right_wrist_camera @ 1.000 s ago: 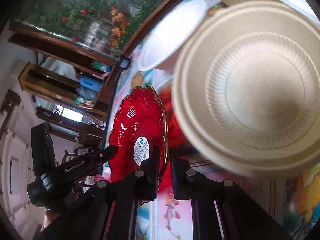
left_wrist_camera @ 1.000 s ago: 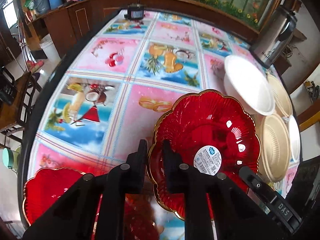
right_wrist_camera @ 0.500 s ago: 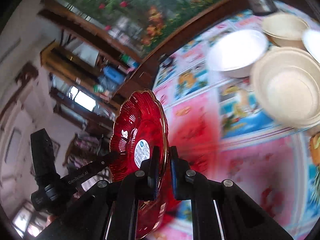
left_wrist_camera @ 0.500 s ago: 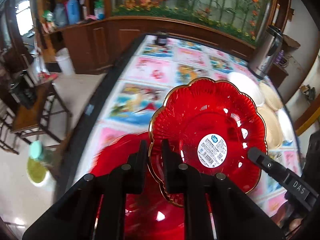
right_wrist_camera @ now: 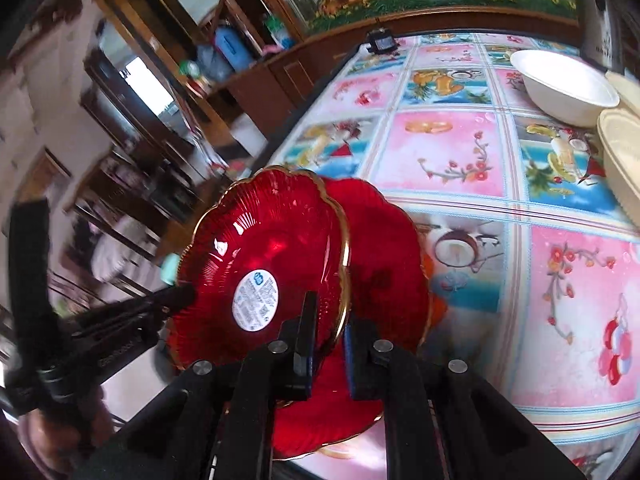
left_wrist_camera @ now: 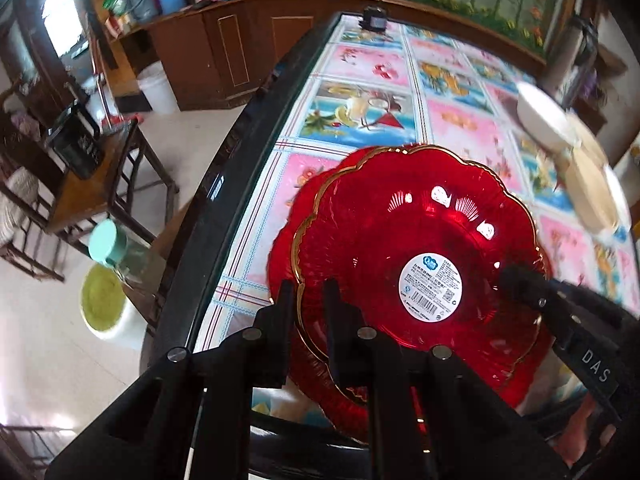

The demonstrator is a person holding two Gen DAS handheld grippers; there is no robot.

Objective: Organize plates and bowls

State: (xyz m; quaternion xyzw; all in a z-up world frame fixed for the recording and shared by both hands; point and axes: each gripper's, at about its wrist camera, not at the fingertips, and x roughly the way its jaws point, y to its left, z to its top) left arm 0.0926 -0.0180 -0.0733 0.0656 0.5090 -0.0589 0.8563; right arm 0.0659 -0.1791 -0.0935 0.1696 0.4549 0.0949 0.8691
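A red scalloped glass plate (left_wrist_camera: 416,240) with a gold rim and a white sticker is held by both grippers. My left gripper (left_wrist_camera: 310,300) is shut on its near rim. My right gripper (right_wrist_camera: 328,328) is shut on its opposite rim (right_wrist_camera: 256,248), and shows as a black tool (left_wrist_camera: 560,308) at the right of the left wrist view. The plate hangs just above a second red plate (right_wrist_camera: 384,264) that lies on the table near its left edge; this lower plate also shows in the left wrist view (left_wrist_camera: 288,232). The left gripper (right_wrist_camera: 132,312) shows at the left of the right wrist view.
The table (right_wrist_camera: 460,152) has a colourful fruit-print cloth. A white bowl (right_wrist_camera: 560,88) and cream bowls (right_wrist_camera: 620,152) stand at its far right. A small black device (right_wrist_camera: 382,42) sits at the far edge. Beyond the left edge are a floor, a wooden stool (left_wrist_camera: 92,188) and buckets.
Both grippers carried the red plate to the left across the table, from beside the cream bowls to above the second red plate.
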